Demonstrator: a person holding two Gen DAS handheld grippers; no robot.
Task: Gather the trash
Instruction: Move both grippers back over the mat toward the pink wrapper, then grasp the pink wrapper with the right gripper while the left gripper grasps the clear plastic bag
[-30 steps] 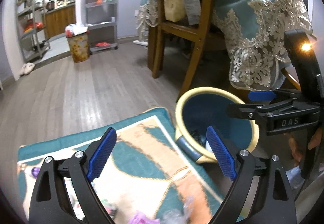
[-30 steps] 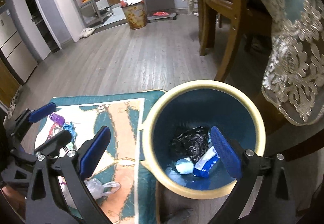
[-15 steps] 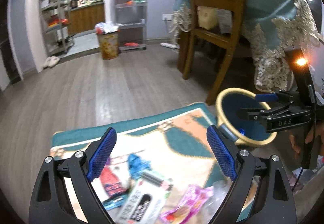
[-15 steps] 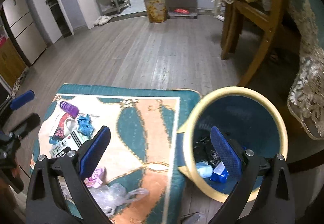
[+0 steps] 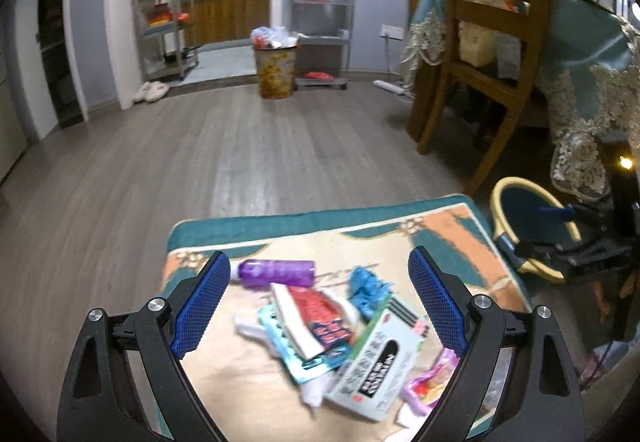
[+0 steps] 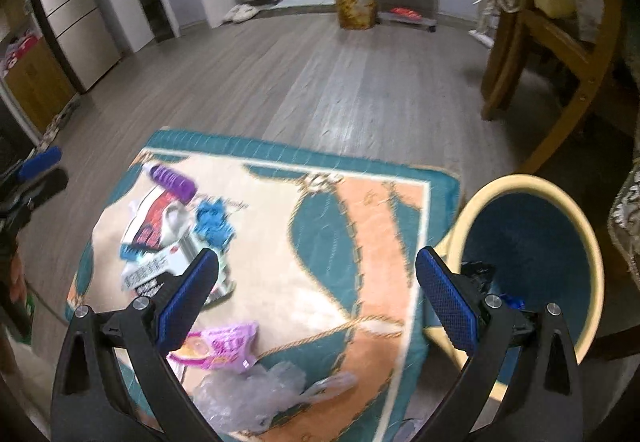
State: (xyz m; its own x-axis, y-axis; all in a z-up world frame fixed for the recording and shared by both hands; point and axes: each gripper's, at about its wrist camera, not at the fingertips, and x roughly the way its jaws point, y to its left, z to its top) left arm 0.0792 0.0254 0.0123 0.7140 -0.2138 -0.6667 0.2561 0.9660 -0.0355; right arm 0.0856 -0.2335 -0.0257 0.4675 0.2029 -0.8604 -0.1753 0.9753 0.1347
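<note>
Trash lies in a heap on a teal and peach rug [image 5: 440,230] [image 6: 360,210]: a purple tube [image 5: 276,273] [image 6: 172,178], a red and white packet [image 5: 316,312], a crumpled blue scrap [image 5: 368,288] [image 6: 214,222], a white printed box [image 5: 376,366], a pink wrapper [image 6: 222,346] and a clear plastic bag [image 6: 260,390]. My left gripper [image 5: 320,306] hangs open just above the heap, holding nothing. My right gripper [image 6: 316,302] is open over the rug's right half, empty. A blue bin with a yellow rim [image 6: 532,254] [image 5: 524,214] stands at the rug's right edge, with dark trash at its bottom.
A wooden chair [image 5: 492,54] and a table draped in a teal lace-edged cloth [image 5: 588,82] stand to the right behind the bin. Across the grey wood floor [image 5: 260,154] are a full patterned bin [image 5: 276,66], metal shelves [image 5: 320,10] and slippers [image 5: 150,92].
Both grippers have swung left, away from the blue bin and over the rug. The left one now hangs above the trash heap; the bin has slid to the right edge of both views.
</note>
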